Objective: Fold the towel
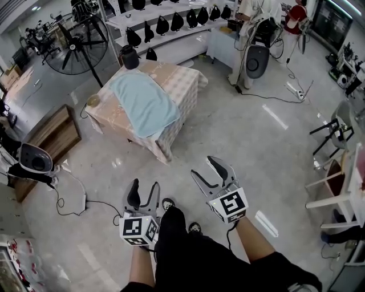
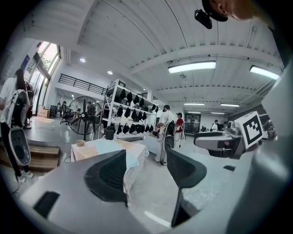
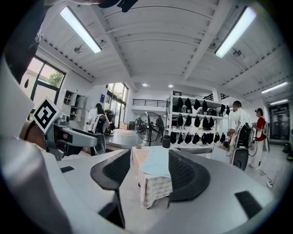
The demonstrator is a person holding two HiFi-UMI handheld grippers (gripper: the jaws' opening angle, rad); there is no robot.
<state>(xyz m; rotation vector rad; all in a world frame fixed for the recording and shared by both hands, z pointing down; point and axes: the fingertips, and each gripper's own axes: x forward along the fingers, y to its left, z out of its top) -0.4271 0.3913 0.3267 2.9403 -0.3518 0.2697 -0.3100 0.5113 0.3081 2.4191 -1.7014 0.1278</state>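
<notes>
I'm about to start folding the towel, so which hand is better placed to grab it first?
Right, marginally. Both stand open, empty, far from the table. The right tool frames the towel between its jaws; the left tool has it off-centre.

this is looking like a big open lab or workshop hall. strip lights (image 2: 191, 67) are running along a beamed ceiling, a rack (image 1: 171, 10) is holding rows of black gear (image 1: 162, 25), and a large floor fan (image 1: 77, 41) and loose cables (image 1: 268, 98) are sitting on the polished floor (image 1: 239, 131).
</notes>
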